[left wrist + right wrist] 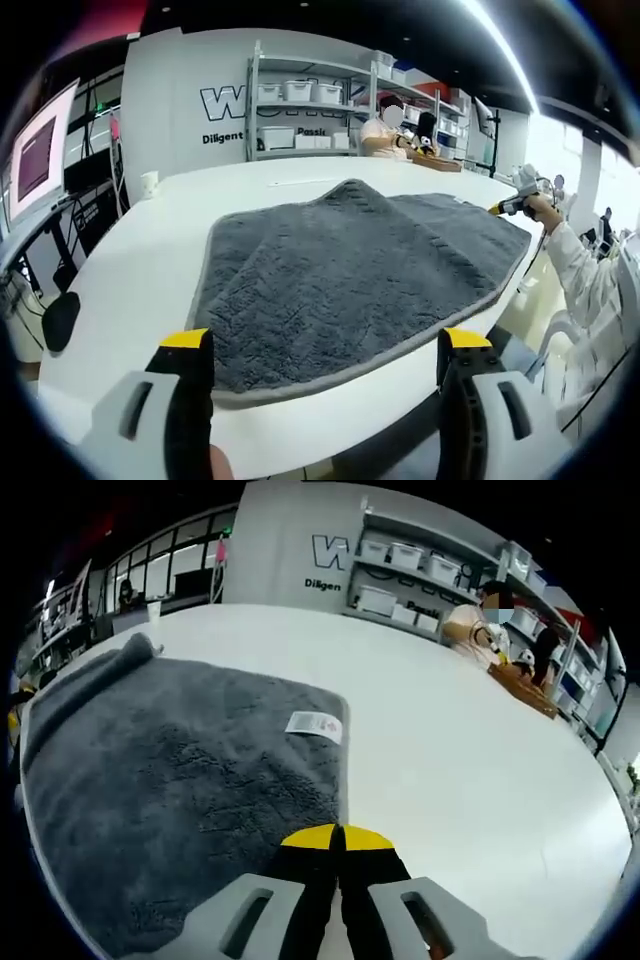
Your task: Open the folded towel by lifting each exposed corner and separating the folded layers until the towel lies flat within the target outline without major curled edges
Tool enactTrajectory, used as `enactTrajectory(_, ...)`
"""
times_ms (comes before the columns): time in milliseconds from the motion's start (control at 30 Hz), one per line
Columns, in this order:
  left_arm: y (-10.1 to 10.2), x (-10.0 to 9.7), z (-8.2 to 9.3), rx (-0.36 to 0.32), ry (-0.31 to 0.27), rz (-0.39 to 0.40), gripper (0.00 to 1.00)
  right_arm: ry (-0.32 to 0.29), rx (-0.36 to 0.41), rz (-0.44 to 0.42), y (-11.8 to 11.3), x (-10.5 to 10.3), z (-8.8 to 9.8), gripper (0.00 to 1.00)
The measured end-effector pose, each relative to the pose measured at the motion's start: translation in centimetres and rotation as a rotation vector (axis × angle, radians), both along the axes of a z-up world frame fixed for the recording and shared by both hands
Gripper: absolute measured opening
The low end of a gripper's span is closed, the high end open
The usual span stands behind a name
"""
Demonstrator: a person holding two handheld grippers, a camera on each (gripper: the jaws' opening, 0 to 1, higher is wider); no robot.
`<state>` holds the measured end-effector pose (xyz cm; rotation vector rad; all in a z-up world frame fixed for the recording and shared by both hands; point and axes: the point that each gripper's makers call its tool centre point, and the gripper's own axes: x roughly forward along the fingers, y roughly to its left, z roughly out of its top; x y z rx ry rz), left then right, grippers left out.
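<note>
left gripper (pixel 325 350) hangs with jaws spread wide, just short of the grey towel's (pixel 350 270) near hem. right gripper (pixel 337 840) has jaws pressed together at the towel's edge (nothing visibly pinched). the towel lies spread on the white bench (pixel 470 740), white label (pixel 314 725) up; shelving (pixel 320 110) beyond.

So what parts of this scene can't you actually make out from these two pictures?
- Towel, left gripper view: its near edge behind the left gripper.
- Towel, right gripper view: near part under the right gripper; whether the shut jaws pinch it, cannot tell.
- Label: print too small.
- Wall lettering: partly behind the shelves.
- Target outline: none discernible on the table.
</note>
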<state>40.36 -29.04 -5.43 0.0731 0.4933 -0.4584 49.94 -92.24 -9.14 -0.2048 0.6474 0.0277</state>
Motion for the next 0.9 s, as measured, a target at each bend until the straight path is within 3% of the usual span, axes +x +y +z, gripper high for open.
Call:
enactTrajectory(567,0.0,-0.2,0.0,0.006,0.004,-0.002,0.9,0.017,-0.037,-0.069,-3.2,-0.6,0.0,0.0)
enactTrajectory(900,0.3,-0.2,0.0,0.005,0.006,0.003,0.9,0.021,-0.11,-0.114,-4.2,-0.9,0.5,0.0)
